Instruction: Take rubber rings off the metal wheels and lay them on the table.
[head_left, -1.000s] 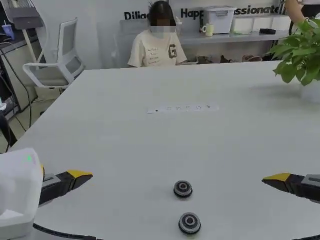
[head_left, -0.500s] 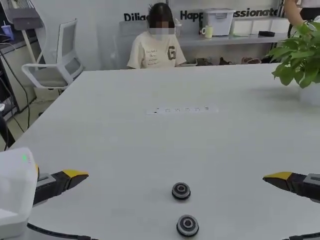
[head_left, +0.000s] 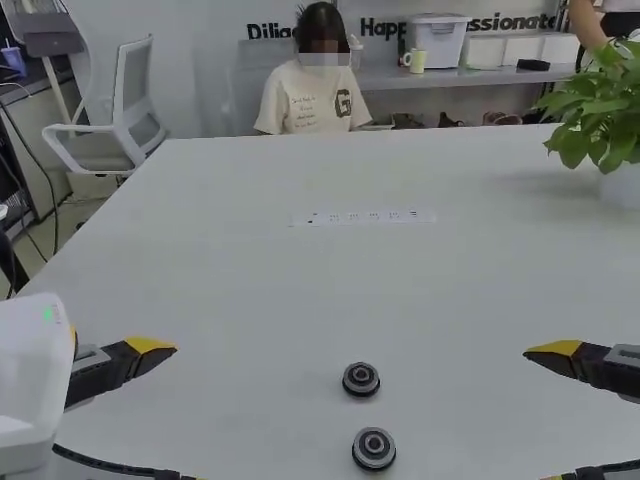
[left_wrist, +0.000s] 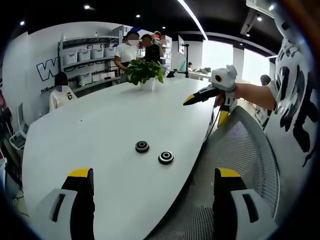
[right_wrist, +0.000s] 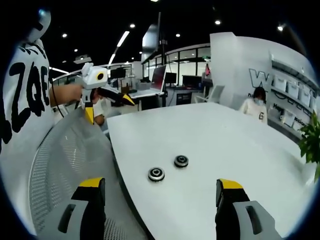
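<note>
A broad white office table (head_left: 300, 290) carries two small round metal wheels wearing black rubber rings at lower centre: upper wheel (head_left: 361, 379), lower wheel (head_left: 374, 449). Left gripper (head_left: 158, 350) and right gripper (head_left: 548, 352), at the lower corners, gape empty. Both rings look fitted on; nothing done yet.

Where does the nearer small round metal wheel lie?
In the head view, that wheel sits bottom centre by the white table's near edge, close beside the second wheel.

Near wheel (head_left: 374, 449) just before far wheel (head_left: 361, 379), both on table (head_left: 300, 290)
</note>
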